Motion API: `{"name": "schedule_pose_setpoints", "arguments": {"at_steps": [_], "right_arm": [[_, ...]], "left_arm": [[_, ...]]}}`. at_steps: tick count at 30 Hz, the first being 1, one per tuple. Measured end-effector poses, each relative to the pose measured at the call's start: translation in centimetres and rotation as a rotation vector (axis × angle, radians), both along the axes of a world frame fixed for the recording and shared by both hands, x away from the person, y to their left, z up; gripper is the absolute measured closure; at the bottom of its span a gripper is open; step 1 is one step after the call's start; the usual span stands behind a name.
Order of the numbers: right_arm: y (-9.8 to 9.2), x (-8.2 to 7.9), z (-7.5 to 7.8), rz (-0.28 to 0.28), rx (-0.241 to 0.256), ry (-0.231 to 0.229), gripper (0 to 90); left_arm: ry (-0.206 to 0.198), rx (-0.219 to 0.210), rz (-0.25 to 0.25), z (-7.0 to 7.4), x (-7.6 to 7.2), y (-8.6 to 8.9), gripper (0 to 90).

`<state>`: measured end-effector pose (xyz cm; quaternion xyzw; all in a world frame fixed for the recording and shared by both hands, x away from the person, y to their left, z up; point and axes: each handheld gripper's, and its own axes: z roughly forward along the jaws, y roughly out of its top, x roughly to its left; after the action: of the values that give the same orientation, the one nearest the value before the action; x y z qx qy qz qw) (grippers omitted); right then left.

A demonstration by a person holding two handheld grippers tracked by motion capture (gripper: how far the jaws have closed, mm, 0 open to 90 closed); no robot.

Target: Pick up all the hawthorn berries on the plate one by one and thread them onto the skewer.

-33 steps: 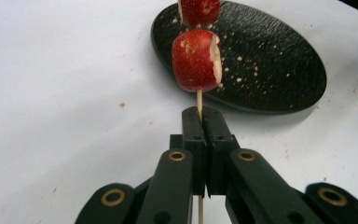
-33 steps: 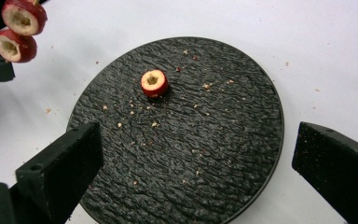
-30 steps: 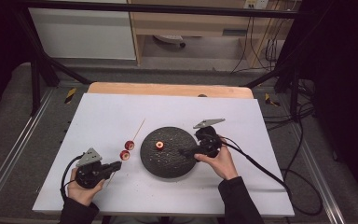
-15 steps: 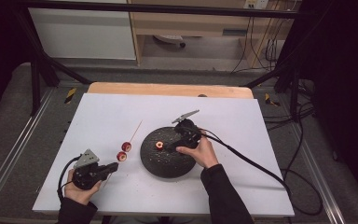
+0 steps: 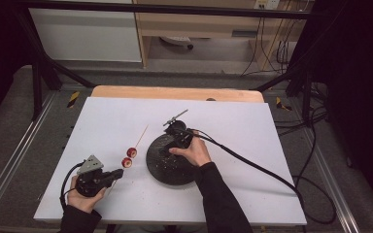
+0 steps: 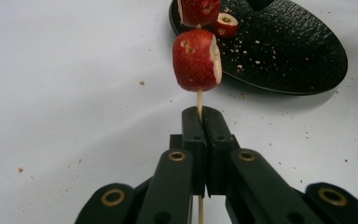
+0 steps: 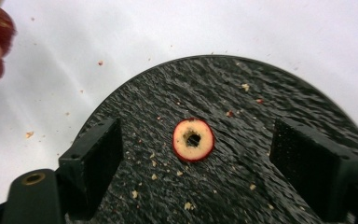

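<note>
- While the left gripper (image 6: 200,116) sits low at the near left of the white table (image 5: 252,121), its jaws are pinched tight on a thin wooden skewer (image 6: 199,100).
- That skewer runs through two red fruit pieces: the nearer one (image 6: 196,60) is a stubby chunk with dark red skin, a pale cut face on one side and a couple of small holes. The second one (image 6: 199,10) sits just beyond it on the same stick.
- The right gripper (image 7: 196,158) hangs over the black textured plate (image 7: 270,107), jaws spread wide and gripping nothing.
- Right between those jaws a fruit slice (image 7: 193,139) lies flat on the plate: round, cream flesh, thin red rim, dark cored hole in the middle.
- Crumbs are scattered all over the plate and the table around it.
</note>
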<state>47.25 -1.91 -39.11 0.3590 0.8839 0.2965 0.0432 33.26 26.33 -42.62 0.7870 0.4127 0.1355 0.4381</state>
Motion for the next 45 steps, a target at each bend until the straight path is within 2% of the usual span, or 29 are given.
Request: {"name": "schedule_pose_setpoints", "arguments": {"at_steps": [2,4,15,22,28,37,45], "right_arm": [[0.5,0.4,-0.5,0.011,-0.032,0.007,20.8],[0.7,0.6,-0.8,0.021,-0.044,0.018,23.8],[0.8,1.8,-1.8,0.026,-0.040,0.079,47.5],[0.8,2.0,-2.1,0.031,-0.039,0.128,56.1],[0.8,2.2,-2.3,0.026,-0.039,0.153,61.6],[0.8,2.2,-2.3,0.026,-0.040,0.180,62.5],[0.6,2.0,-1.5,0.024,-0.020,0.166,62.7]], "left_arm": [[0.001,0.000,0.001,0.0,0.0,0.0,88.8],[0.002,-0.001,0.001,0.0,0.0,-0.1,88.8],[0.004,-0.001,0.002,0.1,0.1,0.1,88.8],[0.004,-0.002,0.000,0.0,0.1,-0.1,88.8],[0.004,-0.002,0.000,0.0,0.1,0.0,88.7],[0.002,-0.001,-0.002,0.1,0.1,-0.1,88.8],[0.000,-0.003,-0.003,0.1,0.0,-0.1,88.8]]}}
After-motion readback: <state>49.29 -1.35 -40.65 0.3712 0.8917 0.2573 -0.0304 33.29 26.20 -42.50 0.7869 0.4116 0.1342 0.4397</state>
